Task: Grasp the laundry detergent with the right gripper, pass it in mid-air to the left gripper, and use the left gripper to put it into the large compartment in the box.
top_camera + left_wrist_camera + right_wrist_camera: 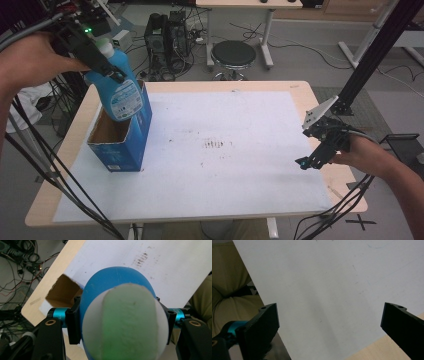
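One blue bottle [120, 90] hangs tilted in my left gripper [100, 62], jaws clamped below its cap, base inside the open box [122, 145] on the worktop [300, 90]. I judge the base could snag the rim and tip the box. My right gripper [315, 157] jaws gape empty.

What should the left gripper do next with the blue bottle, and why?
Probably lift straight up a little more. The left gripper is shut on the blue bottle near its cap, but the bottle's base sits inside the open blue box, tilted against the rim. The right gripper hangs open, well apart.
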{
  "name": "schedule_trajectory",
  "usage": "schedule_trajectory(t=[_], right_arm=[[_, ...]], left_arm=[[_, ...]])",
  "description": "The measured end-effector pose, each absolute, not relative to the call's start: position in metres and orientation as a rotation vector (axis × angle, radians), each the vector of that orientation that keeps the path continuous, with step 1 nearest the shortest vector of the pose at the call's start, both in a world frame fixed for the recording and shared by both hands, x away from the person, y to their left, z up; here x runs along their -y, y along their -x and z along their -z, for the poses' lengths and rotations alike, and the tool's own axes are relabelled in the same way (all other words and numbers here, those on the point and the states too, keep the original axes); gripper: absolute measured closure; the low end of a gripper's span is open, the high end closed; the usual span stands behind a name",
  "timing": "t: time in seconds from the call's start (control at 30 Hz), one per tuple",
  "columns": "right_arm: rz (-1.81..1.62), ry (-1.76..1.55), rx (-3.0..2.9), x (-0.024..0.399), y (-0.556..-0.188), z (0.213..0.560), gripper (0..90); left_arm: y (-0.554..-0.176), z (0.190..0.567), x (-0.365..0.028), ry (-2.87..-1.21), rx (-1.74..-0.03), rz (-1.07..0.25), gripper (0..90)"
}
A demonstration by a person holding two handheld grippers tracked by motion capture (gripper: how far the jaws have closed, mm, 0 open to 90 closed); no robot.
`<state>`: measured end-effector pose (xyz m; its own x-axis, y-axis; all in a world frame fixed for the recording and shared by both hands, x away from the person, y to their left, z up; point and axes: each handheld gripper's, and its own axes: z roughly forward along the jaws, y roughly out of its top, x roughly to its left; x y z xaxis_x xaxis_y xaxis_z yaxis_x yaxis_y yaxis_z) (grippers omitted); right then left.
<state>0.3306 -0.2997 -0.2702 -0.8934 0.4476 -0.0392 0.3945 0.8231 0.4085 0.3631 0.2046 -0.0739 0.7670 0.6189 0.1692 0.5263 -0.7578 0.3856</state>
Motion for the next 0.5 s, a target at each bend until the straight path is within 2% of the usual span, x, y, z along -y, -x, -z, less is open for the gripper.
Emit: schedule_trajectory(t=[0.5], right_arm=[[-0.596,-0.690,-2.874,0.298,-0.330,0.274,0.8]], left_arm=[[-0.375,0.107,-0.242,-2.604,-1.002,-0.437,37.7]])
